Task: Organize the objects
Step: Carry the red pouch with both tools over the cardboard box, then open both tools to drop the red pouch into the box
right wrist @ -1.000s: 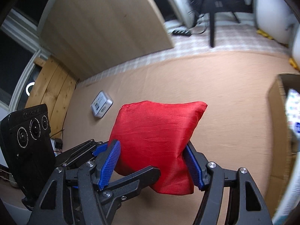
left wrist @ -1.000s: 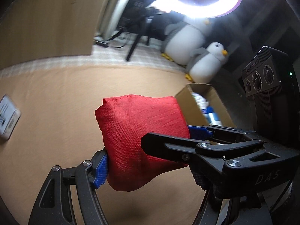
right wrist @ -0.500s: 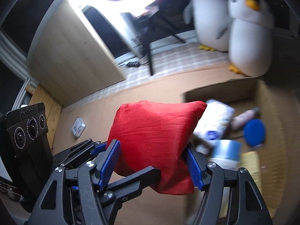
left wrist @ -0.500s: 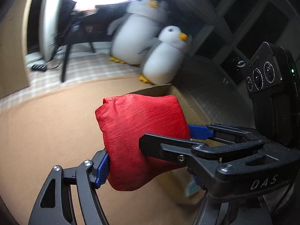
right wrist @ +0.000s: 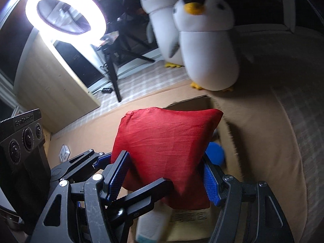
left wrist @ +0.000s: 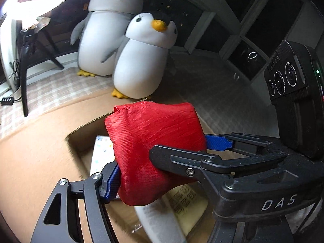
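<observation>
A red cloth pouch [left wrist: 154, 149] is held in the air by both grippers at once. My left gripper [left wrist: 162, 162] is shut on it from its side, and my right gripper [right wrist: 166, 174] is shut on the same pouch [right wrist: 166, 147]. The pouch hangs over an open cardboard box [left wrist: 81, 139], also in the right wrist view [right wrist: 228, 133]. Inside the box I see a white packet [left wrist: 101, 154], a yellowish printed pack [left wrist: 186, 204] and a blue round lid [right wrist: 215, 154]. Much of the box's inside is hidden behind the pouch.
The box sits on a tan mat [left wrist: 30, 162]. Two plush penguins [left wrist: 141, 60] stand just beyond the box. A lit ring light [right wrist: 66, 10] on a tripod stands at the back left. A small white device [right wrist: 64, 151] lies on the mat at left.
Both grippers have swung right with the red pouch, from over the bare mat to over the open cardboard box. The penguins are now close ahead. The grip has not changed.
</observation>
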`<state>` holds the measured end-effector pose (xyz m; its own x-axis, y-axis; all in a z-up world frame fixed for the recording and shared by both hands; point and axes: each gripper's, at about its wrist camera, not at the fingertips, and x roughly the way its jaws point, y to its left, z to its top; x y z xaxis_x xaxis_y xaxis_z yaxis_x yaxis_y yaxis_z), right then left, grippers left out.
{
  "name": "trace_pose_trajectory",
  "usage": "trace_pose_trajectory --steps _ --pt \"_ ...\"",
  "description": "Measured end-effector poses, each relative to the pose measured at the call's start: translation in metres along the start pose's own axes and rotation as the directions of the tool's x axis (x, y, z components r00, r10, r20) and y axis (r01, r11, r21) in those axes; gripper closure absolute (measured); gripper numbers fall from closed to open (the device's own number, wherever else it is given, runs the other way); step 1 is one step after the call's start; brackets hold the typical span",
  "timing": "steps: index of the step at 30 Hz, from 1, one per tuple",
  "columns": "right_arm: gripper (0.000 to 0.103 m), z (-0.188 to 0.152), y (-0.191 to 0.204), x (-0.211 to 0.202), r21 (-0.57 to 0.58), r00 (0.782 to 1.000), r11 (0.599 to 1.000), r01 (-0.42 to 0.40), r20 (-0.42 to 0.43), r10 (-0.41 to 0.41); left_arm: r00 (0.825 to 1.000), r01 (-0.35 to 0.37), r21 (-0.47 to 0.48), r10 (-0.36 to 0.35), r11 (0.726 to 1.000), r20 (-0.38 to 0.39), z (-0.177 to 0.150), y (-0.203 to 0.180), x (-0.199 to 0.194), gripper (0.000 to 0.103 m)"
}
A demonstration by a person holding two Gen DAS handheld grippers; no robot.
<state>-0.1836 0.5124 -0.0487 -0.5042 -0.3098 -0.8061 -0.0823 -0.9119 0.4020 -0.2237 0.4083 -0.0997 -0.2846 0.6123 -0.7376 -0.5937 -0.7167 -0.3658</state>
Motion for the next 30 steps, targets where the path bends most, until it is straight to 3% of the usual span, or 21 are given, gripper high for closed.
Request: trace_pose_trajectory --steps 15,20,30 --pt "0.038 0.007 -0.028 0.008 0.022 0.999 0.999 0.033 -0.008 -0.033 0.999 -0.020 0.005 0.020 1.000 -0.033 0.007 -0.005 0.029 0.028" --pt "0.038 0.006 -0.028 0.005 0.023 0.998 0.998 0.055 -0.005 -0.055 0.999 -0.028 -0.002 0.028 1.000 -0.040 0.006 -0.004 0.029 0.020" --pt "0.037 0.006 -0.024 -0.009 0.028 0.994 0.995 0.097 0.040 -0.098 0.999 -0.032 0.010 0.032 0.999 -0.014 0.003 -0.001 0.008 0.020"
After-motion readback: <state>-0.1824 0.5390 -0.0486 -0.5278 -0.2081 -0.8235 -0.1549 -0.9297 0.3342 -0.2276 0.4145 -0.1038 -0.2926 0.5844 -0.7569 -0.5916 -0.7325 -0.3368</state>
